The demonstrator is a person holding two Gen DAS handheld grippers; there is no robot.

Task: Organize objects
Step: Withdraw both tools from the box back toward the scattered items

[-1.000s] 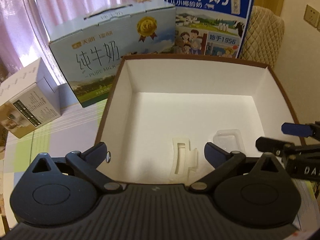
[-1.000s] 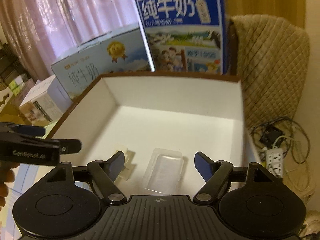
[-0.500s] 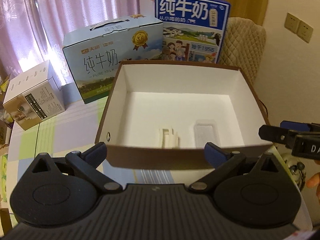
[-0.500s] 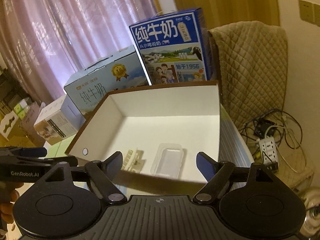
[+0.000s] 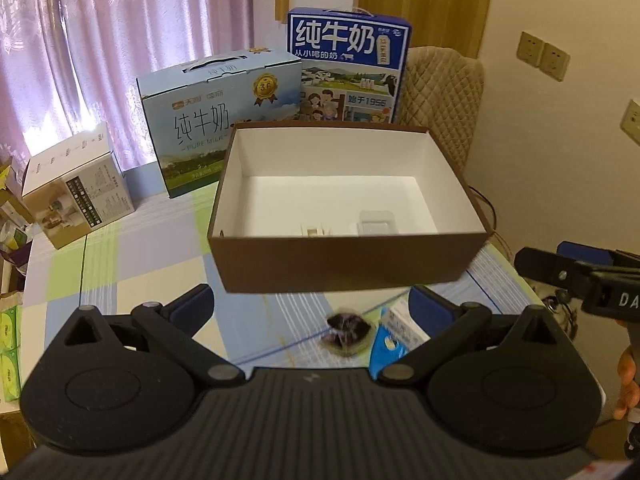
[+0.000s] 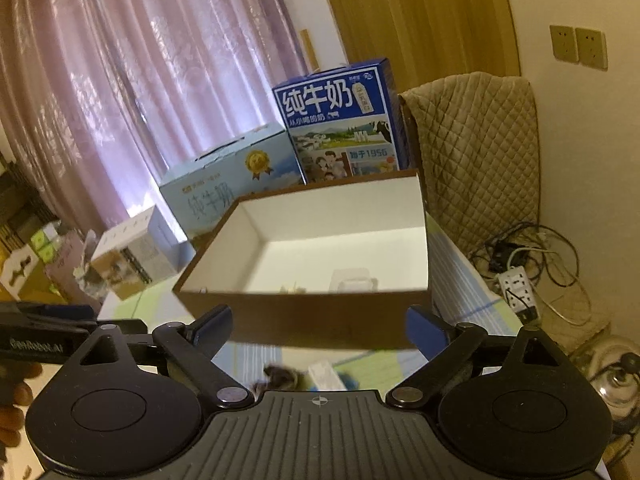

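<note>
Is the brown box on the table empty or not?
Not empty. The lidless brown box holds a cream plastic piece and a clear plastic tray near its front wall.

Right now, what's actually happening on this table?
A person holds two grippers, both empty. The left gripper is open; the right gripper is too, its jaws having just been opening. Ahead, the brown box holds a clear plastic tray and a cream plastic piece. A dark wrapped item and a small carton wait outside.
</note>
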